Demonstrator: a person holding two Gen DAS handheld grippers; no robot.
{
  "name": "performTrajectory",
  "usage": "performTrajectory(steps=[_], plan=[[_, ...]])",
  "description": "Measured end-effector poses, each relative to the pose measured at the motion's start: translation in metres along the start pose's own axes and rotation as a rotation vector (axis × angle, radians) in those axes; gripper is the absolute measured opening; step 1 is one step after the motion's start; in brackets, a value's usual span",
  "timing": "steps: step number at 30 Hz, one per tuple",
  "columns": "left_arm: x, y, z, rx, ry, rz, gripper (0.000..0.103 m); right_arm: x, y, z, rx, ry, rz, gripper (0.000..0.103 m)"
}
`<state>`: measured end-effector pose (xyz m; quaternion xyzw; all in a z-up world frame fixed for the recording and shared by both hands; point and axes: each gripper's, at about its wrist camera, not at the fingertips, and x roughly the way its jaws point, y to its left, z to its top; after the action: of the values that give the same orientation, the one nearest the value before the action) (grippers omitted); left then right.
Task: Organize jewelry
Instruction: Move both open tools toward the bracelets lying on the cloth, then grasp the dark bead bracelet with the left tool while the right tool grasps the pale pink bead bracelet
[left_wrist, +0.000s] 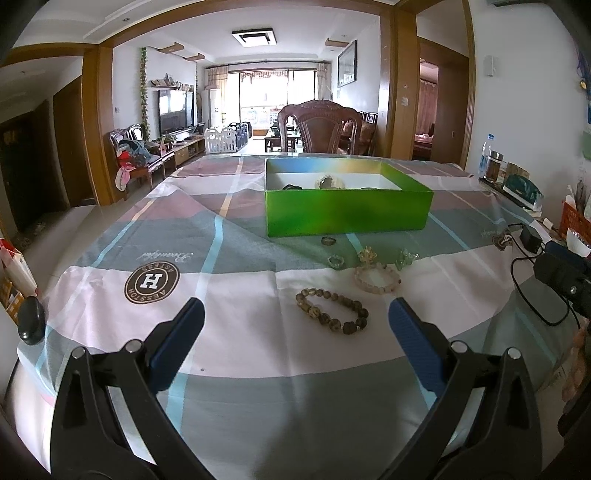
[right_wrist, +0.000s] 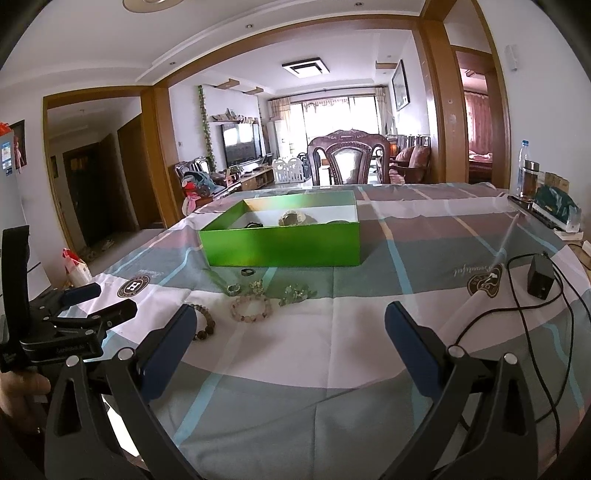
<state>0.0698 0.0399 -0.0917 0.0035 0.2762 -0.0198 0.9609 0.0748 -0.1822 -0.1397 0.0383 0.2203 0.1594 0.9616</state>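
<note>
While both grippers hung spread wide and empty, the dark bead bracelet (left_wrist: 331, 309) lay just ahead of the left gripper (left_wrist: 295, 325), near the green box (left_wrist: 347, 212). Round beads could roll or slip from the pads, or bump the pale bracelet (left_wrist: 377, 277) away.

The right gripper (right_wrist: 290, 332) sat further right.

The tablecloth (left_wrist: 240, 369) is matt woven cloth with a printed check. The green box (left_wrist: 347, 212) is glossy card outside, plain white inside. The dark bead bracelet (left_wrist: 332, 310) has polished, mottled beads; the pale bead bracelet (left_wrist: 377, 277) looks translucent and smooth. Gripper fingers (left_wrist: 177, 347) are matt black plastic with ribbed blue pads and bright metal pins.
</note>
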Motion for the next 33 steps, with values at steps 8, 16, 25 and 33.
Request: performTrajectory(steps=[8,16,25,33], plan=[[0.006,0.000,0.000,-0.001,0.013,-0.009,0.099,0.009,0.001,-0.001,-0.011,0.028,0.010,0.099],[0.014,0.005,-0.002,-0.007,0.028,-0.007,0.099,0.045,0.012,0.005,-0.076,0.150,0.088,0.095],[0.017,0.019,-0.003,-0.027,0.035,0.005,0.099,0.136,0.046,0.020,-0.271,0.416,0.214,0.051],[0.017,0.031,-0.003,-0.049,0.040,0.023,0.099,0.186,0.066,0.009,-0.371,0.553,0.275,0.025]])
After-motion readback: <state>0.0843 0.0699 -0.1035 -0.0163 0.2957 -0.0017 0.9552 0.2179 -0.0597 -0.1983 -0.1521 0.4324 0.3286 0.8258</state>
